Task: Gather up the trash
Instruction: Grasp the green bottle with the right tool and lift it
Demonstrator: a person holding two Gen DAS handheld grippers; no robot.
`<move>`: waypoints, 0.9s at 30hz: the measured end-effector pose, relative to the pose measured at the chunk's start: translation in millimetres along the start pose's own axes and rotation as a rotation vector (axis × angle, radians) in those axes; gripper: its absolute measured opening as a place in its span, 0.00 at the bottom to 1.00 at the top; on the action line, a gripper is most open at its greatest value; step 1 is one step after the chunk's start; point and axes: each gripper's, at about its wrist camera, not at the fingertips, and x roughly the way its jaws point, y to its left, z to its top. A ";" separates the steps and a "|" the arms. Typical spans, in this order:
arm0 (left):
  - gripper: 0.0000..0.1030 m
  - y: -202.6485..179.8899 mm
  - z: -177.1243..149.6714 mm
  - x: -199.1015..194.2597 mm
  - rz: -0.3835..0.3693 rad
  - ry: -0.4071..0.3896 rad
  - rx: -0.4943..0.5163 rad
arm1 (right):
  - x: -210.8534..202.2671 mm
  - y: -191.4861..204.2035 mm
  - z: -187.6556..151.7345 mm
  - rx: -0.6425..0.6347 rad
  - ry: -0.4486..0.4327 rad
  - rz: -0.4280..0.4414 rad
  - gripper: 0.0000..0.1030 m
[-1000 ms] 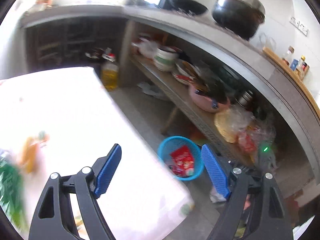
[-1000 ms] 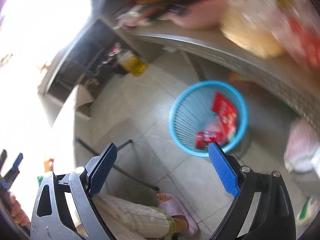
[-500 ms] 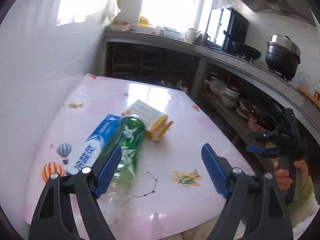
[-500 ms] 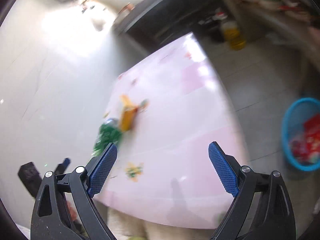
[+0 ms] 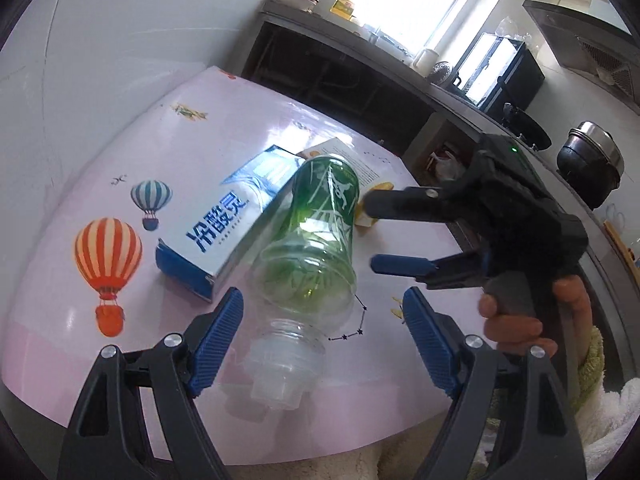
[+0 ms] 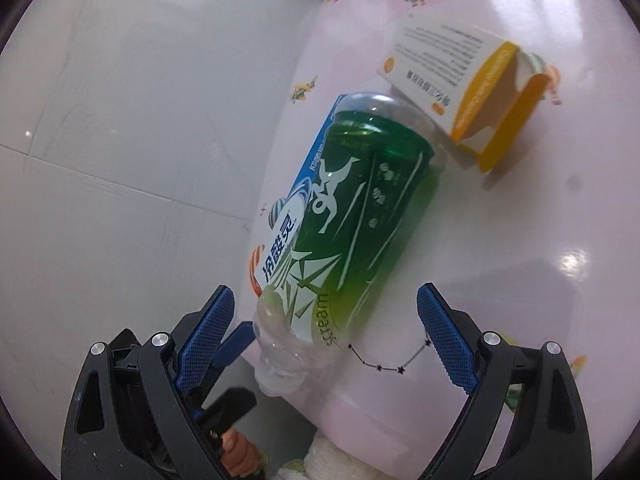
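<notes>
A pink bench [image 5: 120, 360] with balloon prints carries three pieces of trash near its front edge. A green plastic bottle [image 5: 316, 240] lies on its side, its long axis running from the front edge toward the far edge, with the clear capped neck nearest the person. A blue and white carton [image 5: 224, 224] lies touching its left side. A yellow and white box [image 6: 464, 84], open at one end, sits at the bottle's far end.

The left tongs [image 5: 322, 344] stand wide apart and empty, the bottle's neck directly between and just beyond their blue pads. The right tongs [image 6: 326, 338], also apart and empty, face the bottle from its right side, near its middle.

Judging from this, the left tongs are closer to a grip, since the neck lies in line with their gap.
</notes>
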 end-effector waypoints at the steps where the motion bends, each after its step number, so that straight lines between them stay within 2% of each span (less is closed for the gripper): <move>1: 0.77 -0.2 -2.4 1.0 -0.028 0.011 -0.006 | 5.1 1.1 -0.7 -0.004 0.015 -0.008 0.86; 6: 0.77 -9.9 -15.5 10.9 -0.156 0.082 0.004 | 27.8 9.8 1.5 -0.032 0.072 -0.047 0.86; 9: 0.76 -19.0 -22.6 15.1 -0.206 0.103 0.019 | 32.4 11.4 -1.1 -0.057 0.097 -0.091 0.85; 12: 0.76 -25.4 -25.4 12.9 -0.230 0.109 0.049 | 30.1 9.0 -8.1 -0.086 0.107 -0.123 0.77; 14: 0.76 -28.1 -25.8 8.0 -0.235 0.099 0.071 | 26.4 4.5 -12.2 -0.097 0.124 -0.128 0.67; 17: 0.76 -26.8 -21.8 -1.7 -0.240 0.073 0.090 | 15.1 -3.0 -22.4 -0.127 0.131 -0.134 0.66; 22: 0.76 -16.5 -13.8 -23.2 -0.211 0.014 0.093 | -4.4 -4.7 -45.9 -0.164 0.128 -0.153 0.66; 25: 0.76 -7.7 -2.7 -23.5 -0.144 -0.020 0.074 | -19.9 -13.0 -59.2 -0.153 0.121 -0.164 0.66; 27: 0.76 -5.2 7.1 -19.7 -0.059 -0.039 0.071 | -30.5 -17.9 -68.7 -0.138 0.111 -0.174 0.66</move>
